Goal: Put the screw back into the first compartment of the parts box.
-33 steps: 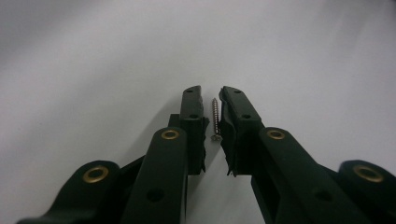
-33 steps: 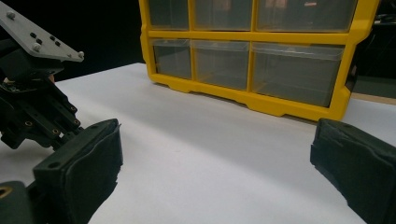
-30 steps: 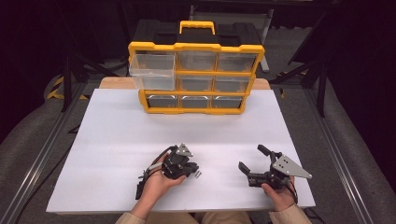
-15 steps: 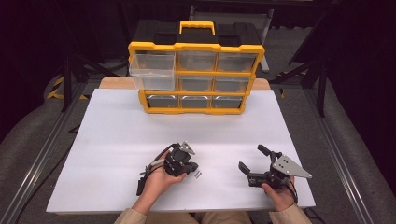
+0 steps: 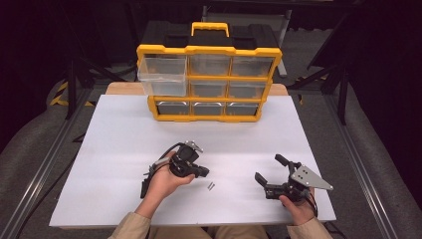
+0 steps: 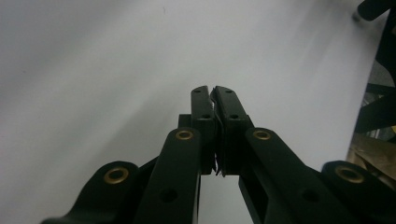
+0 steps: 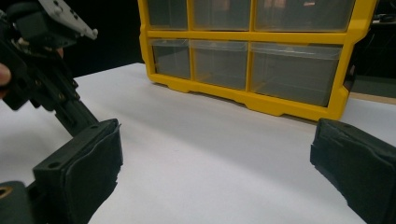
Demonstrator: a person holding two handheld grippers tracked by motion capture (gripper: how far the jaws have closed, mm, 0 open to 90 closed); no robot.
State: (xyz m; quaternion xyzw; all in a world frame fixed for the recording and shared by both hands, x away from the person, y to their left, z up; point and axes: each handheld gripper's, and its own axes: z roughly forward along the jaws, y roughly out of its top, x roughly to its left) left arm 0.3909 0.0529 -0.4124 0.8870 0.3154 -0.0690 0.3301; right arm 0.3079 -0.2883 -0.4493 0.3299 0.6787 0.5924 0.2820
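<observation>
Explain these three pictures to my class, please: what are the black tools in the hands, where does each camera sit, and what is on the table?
A person sits at a white table with a hand-held two-jaw gripper in each hand. The high view looks down from above; each of the other two cameras rides on one gripper and looks along its black jaws. The left gripper has its jaws pressed together, with no object visible between them in its own view. The right gripper stands wide open and empty. At the table's far edge stands a yellow drawer organiser, its top left drawer pulled out. A small metal piece, too tiny to identify, lies between the hands.
</observation>
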